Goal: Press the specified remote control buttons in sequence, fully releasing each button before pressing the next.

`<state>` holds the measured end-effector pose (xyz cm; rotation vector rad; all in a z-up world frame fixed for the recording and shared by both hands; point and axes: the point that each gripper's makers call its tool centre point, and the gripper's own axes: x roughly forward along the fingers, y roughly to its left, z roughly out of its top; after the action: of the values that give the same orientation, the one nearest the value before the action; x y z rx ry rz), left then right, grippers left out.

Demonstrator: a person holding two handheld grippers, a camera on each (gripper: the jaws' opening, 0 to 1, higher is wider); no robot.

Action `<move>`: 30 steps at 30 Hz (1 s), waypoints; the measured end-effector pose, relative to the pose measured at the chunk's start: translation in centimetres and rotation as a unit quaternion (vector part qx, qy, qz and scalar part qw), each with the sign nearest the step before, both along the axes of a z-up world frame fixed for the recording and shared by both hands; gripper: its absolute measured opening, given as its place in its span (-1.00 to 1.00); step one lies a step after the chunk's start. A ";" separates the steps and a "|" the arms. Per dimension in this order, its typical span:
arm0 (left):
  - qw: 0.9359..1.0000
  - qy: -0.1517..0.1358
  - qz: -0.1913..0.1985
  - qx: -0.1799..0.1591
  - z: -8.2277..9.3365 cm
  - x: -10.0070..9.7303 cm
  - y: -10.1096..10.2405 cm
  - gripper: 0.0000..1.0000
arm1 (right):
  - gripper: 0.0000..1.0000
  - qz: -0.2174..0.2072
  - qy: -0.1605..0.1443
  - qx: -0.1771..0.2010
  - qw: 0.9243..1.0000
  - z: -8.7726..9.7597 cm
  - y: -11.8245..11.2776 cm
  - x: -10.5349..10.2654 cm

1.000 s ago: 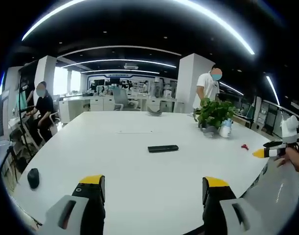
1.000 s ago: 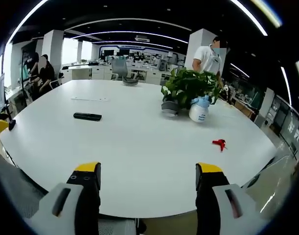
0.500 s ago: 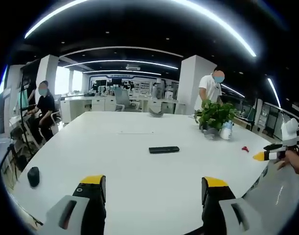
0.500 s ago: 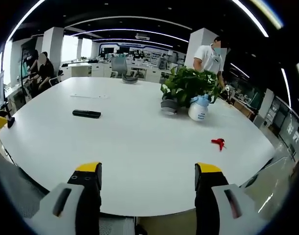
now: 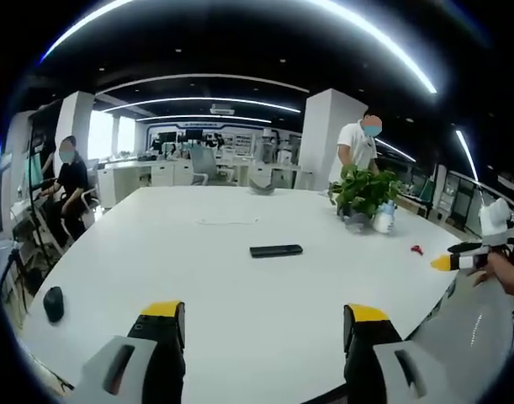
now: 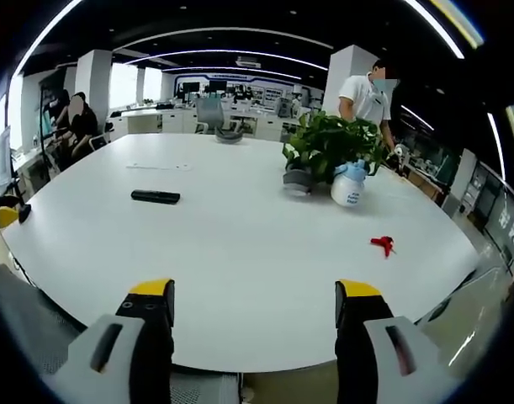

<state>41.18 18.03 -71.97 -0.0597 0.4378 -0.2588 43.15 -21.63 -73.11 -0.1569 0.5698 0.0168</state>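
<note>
Remote (image 5: 276,251) lies flat on the white table (image 5: 198,278), well out from the near edge, its long axis running roughly crosswise to both cameras. In the left gripper view it sits ahead and nearly centred between the jaws of the left gripper (image 5: 262,324), which stand wide apart with nothing between them. In the right gripper view the remote (image 6: 155,197) lies far off to the left of the right gripper (image 6: 254,305), whose jaws are likewise spread wide and bare. The right gripper's yellow tips also show at the right edge of the left gripper view (image 5: 455,261), held by a hand (image 5: 502,274).

Judging from this, the left gripper lines up more squarely on the remote, though both are well apart from it; no button looks pressed yet. A potted plant (image 6: 328,151), a spray bottle (image 6: 349,186) and a small red thing (image 6: 381,244) stand off to the right.
</note>
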 end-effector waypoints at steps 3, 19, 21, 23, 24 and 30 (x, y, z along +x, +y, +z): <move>1.000 0.030 -0.003 0.004 -0.8 -0.4 0.0 0.40 | 0.61 0.000 -0.001 0.001 1.000 0.0 0.0 0.0; 0.997 0.052 -0.049 0.016 -0.7 0.4 -0.6 0.24 | 0.60 -0.001 -0.011 0.010 1.000 0.3 -0.1 0.1; 0.996 0.058 -0.065 0.021 -0.7 1.1 -0.9 0.26 | 0.59 -0.002 -0.009 0.010 1.000 0.3 -0.1 0.1; 0.995 0.057 -0.075 0.028 -0.5 2.0 -1.0 0.26 | 0.59 0.000 -0.008 0.009 1.000 0.3 -0.1 0.1; 0.995 0.055 -0.082 0.032 -0.4 2.3 -1.1 0.26 | 0.59 0.001 -0.007 0.008 1.000 0.2 0.0 0.1; 0.988 0.058 -0.126 0.068 -0.2 4.5 -1.9 0.27 | 0.59 -0.002 -0.002 0.001 1.000 0.1 -0.3 0.0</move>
<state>45.70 16.17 -72.14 0.1158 0.5794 -0.4755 43.16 -21.94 -73.06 -0.1537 0.5668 0.0122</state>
